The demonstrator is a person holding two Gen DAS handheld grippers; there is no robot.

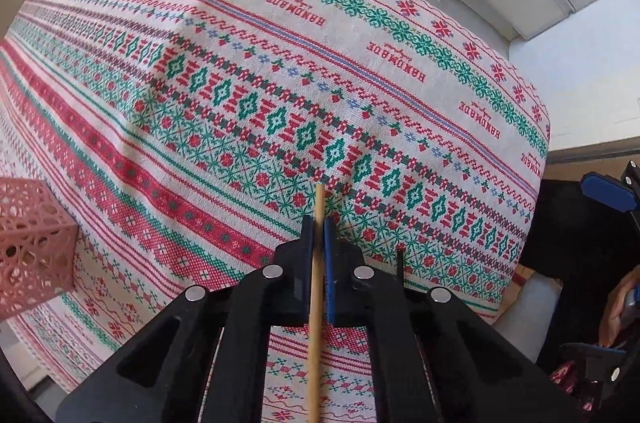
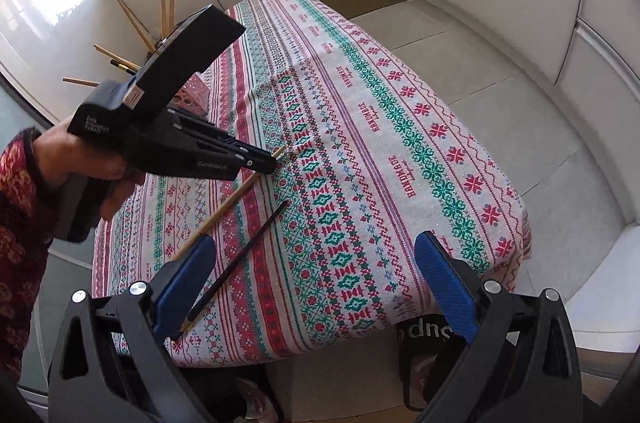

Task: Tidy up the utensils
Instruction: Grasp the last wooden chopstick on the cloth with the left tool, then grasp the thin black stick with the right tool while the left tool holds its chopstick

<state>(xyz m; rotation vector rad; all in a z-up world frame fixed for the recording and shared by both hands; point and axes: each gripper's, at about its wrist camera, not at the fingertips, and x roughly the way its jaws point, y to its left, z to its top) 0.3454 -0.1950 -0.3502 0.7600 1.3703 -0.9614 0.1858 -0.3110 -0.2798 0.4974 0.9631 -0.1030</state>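
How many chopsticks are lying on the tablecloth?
2. A wooden chopstick, pinched by the left gripper; a black chopstick beside it. Others may be hidden from view.

A pale wooden chopstick (image 2: 224,207) lay flat on the patterned cloth, a dark chopstick (image 2: 236,259) just beside it at four o'clock, nearly parallel, both pointing toward one o'clock.

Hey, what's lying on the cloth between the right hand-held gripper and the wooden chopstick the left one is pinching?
A black chopstick, seen in the right wrist view, lies between the right hand-held gripper and the wooden chopstick.
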